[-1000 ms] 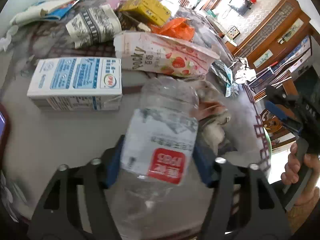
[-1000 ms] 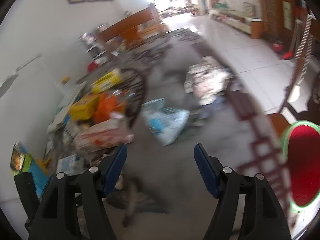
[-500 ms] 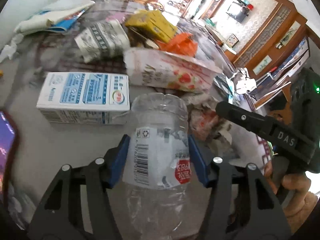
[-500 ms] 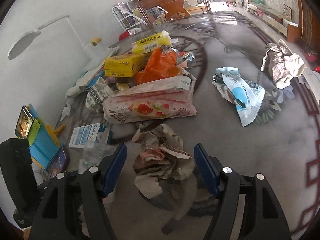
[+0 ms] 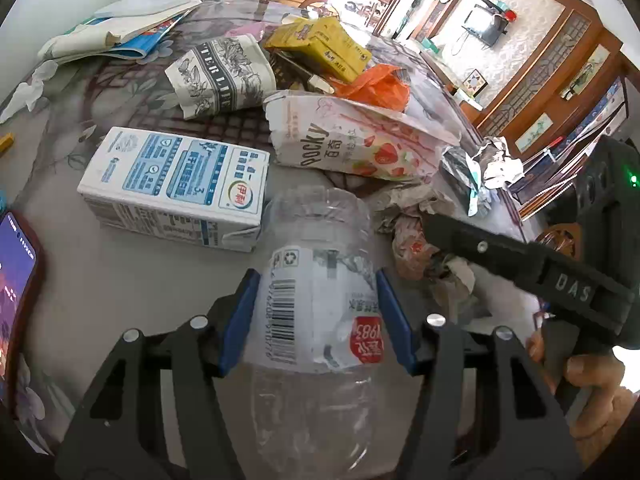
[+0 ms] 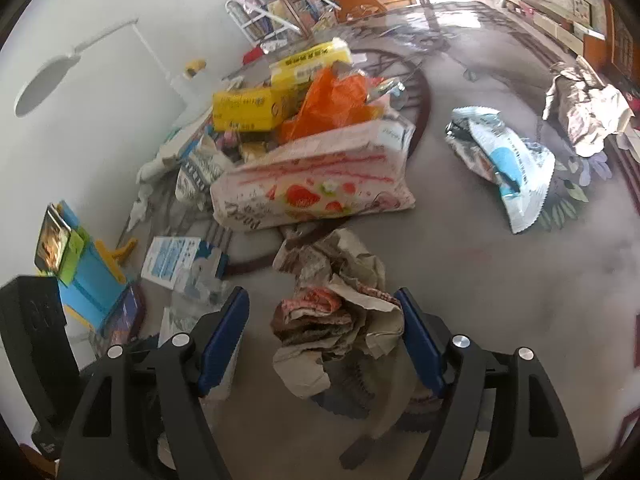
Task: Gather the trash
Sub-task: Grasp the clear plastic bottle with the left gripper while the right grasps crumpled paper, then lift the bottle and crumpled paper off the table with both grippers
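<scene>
1. The left gripper (image 5: 318, 316) is clamped on a clear plastic bottle (image 5: 320, 280); both blue pads press against its labelled middle, and the bottle points away from the camera over the table (image 5: 120, 280).
2. The right gripper (image 6: 322, 336) has its jaws apart around a crumpled paper wad (image 6: 340, 320). The wad sits between the blue pads; its right edge reaches the right pad, while a clear gap is left at the left pad.
3. In the left wrist view the right gripper (image 5: 440, 236) comes in from the right side, held by a hand (image 5: 592, 392), with its tip over the same paper wad (image 5: 420, 240).
4. A blue and white milk carton (image 5: 176, 188) lies on its side just left of the bottle.
5. Behind the bottle lies a pink snack bag (image 5: 352, 140) with strawberries printed on it.
6. Further back are an orange plastic bag (image 5: 372, 84), a yellow box (image 5: 320, 46) and a black and white paper cup (image 5: 220, 76) lying on its side.
7. A blue and silver wrapper (image 6: 504, 160) lies well apart to the right of the pile, with a crumpled foil sheet (image 6: 584, 108) beyond it.
8. A phone (image 5: 16, 280) lies at the left edge of the table.
</scene>
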Tool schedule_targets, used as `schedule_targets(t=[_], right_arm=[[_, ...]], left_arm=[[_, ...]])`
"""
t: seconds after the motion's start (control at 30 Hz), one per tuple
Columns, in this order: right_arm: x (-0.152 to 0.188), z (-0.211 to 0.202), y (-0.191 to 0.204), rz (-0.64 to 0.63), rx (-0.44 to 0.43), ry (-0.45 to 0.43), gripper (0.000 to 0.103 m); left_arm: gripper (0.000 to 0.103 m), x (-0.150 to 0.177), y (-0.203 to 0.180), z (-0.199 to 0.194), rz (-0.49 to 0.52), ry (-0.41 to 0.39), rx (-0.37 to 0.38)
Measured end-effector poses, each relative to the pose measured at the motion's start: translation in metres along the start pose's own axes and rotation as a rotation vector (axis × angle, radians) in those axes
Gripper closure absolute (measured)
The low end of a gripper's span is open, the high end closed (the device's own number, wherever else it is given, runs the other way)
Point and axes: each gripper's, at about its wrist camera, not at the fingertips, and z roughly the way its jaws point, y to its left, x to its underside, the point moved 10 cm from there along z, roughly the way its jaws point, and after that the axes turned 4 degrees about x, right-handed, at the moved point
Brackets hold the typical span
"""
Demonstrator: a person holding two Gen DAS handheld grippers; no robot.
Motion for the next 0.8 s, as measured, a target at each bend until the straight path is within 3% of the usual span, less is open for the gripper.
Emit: schedule_targets(t=[0.13, 0.2, 0.33, 0.6, 0.8], right_arm=[[0.003, 0.000, 0.002, 0.000, -0.020, 0.012, 0.059], [0.002, -0.002, 0.002, 0.006, -0.031, 0.004, 0.065], [-0.001, -0.008, 0.001, 0.000, -0.026, -0.020, 0.067], [-0.010, -0.019, 0.001, 0.014, -0.044, -0.067, 0.067], [-0.012, -0.023, 0.000, 0.030, -0.055, -0.077, 0.067]], left_arm=[[0.046, 0.000, 0.000, 0.000, -0.001, -0.002, -0.002], [0.046, 0.000, 0.000, 0.001, -0.004, 0.001, 0.000], [0.045, 0.001, 0.001, 0.002, -0.016, 0.003, 0.005], [0.027, 0.001, -0.004, 0.005, 0.018, 0.000, -0.014], [0.026, 0.003, -0.006, 0.008, 0.008, 0.011, 0.014]])
